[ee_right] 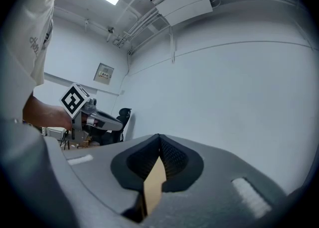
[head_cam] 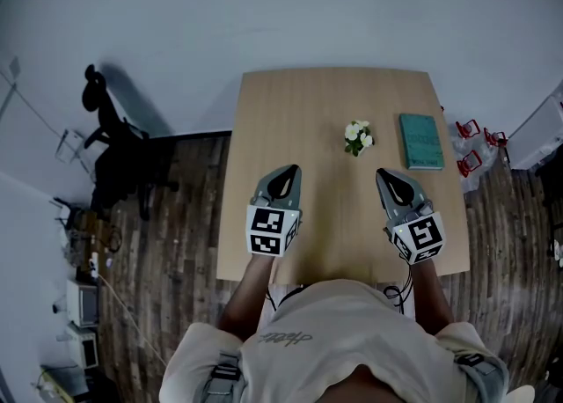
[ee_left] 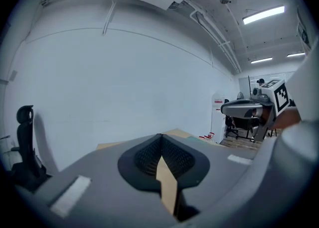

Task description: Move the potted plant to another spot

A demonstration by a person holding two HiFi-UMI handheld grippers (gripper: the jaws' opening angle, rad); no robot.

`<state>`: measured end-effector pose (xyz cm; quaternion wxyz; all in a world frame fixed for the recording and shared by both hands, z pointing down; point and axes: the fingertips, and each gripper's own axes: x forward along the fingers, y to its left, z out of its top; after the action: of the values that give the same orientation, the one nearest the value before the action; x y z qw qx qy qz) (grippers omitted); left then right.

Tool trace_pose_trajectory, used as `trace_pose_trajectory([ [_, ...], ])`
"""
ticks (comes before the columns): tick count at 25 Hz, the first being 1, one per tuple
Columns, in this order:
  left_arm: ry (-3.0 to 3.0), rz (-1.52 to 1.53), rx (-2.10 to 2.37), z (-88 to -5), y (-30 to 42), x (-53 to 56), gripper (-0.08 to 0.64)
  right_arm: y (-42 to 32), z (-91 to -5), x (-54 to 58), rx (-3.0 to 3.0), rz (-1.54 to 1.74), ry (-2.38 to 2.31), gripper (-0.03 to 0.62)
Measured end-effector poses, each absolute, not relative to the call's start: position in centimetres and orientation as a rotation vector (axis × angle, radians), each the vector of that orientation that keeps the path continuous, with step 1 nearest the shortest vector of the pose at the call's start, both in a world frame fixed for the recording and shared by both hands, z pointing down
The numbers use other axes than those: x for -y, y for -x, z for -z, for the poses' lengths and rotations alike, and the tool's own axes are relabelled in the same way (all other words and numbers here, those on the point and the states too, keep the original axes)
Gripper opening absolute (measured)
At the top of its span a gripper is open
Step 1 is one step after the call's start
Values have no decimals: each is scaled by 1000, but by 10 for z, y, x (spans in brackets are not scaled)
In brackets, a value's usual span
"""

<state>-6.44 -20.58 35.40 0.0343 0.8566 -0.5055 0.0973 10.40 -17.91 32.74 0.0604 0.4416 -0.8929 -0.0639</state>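
A small potted plant (head_cam: pixel 358 137) with white flowers stands on the wooden table (head_cam: pixel 299 128), right of its middle. My left gripper (head_cam: pixel 285 172) hovers over the near left part of the table, shut and empty. My right gripper (head_cam: pixel 383 174) hovers over the near right part, just this side of the plant, also shut with nothing in it. In the left gripper view the jaws (ee_left: pixel 160 140) meet at their tips, with the other gripper (ee_left: pixel 249 108) at the right. The right gripper view shows its tips (ee_right: pixel 159 140) closed against the white wall. Neither gripper view shows the plant.
A teal book (head_cam: pixel 421 140) lies on the table right of the plant. A black office chair (head_cam: pixel 114 150) stands on the wooden floor at the left. Red clips (head_cam: pixel 472 142) lie on the floor right of the table. A white wall rises behind the table.
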Motion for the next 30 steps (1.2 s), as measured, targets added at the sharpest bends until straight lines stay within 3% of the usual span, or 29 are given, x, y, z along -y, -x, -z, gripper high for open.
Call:
trace_pose_trajectory([
  [30,-2587,-308,1449,-389,62,219,15,-123,-353,191,2672,74,-1390,2],
])
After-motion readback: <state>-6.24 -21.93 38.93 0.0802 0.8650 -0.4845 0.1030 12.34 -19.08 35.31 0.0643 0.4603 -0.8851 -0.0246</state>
